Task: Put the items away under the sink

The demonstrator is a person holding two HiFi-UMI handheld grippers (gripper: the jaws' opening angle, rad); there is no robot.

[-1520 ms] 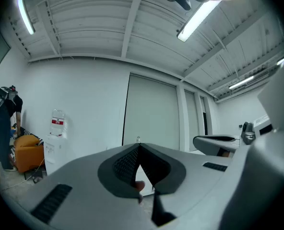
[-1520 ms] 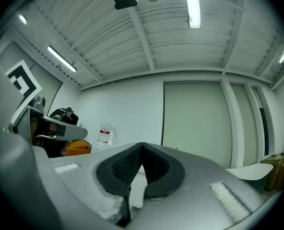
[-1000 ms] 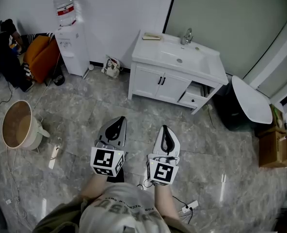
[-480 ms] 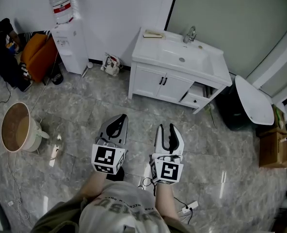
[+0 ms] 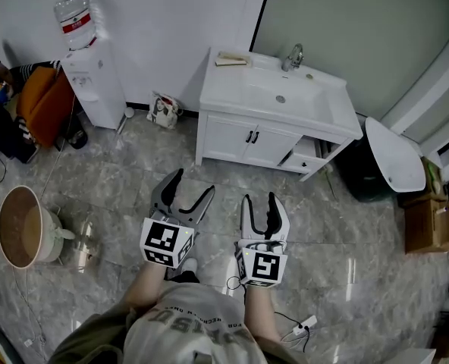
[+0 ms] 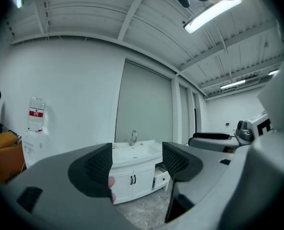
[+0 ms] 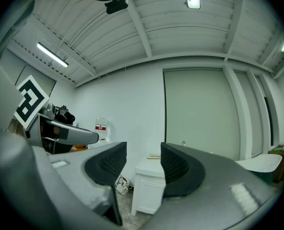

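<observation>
Both pairs of jaws have just been opening: shut a second ago, they now stand apart with nothing between them, and the person has come a little closer to the sink unit. Nearest, the left gripper (image 5: pixel 193 182) and right gripper (image 5: pixel 259 200) are held side by side just in front of the person, above the marble floor (image 5: pixel 118 173), both pointing toward the unit. The left one gapes wider than the right. A power strip (image 5: pixel 303 324) lies on the floor by the person's right side, and a round tub (image 5: pixel 18 227) stands well off to the left. Ahead, against the wall, is the white cabinet (image 5: pixel 247 139) with its two doors closed. A small drawer (image 5: pixel 304 156) at its right end is pulled out. On top is the sink (image 5: pixel 279 97), with the faucet (image 5: pixel 291 56) behind the basin and a flat pale object (image 5: pixel 230 59) at the counter's back left corner. Which items are to go under the sink cannot be told. Left of the cabinet a small bag (image 5: pixel 162 111) leans at the wall. Beyond it stands a water dispenser (image 5: pixel 94 86) with a bottle (image 5: pixel 74 23) on top. To the cabinet's right is a white round panel (image 5: pixel 395 156), and a cardboard box (image 5: pixel 423 226) is farther right.
</observation>
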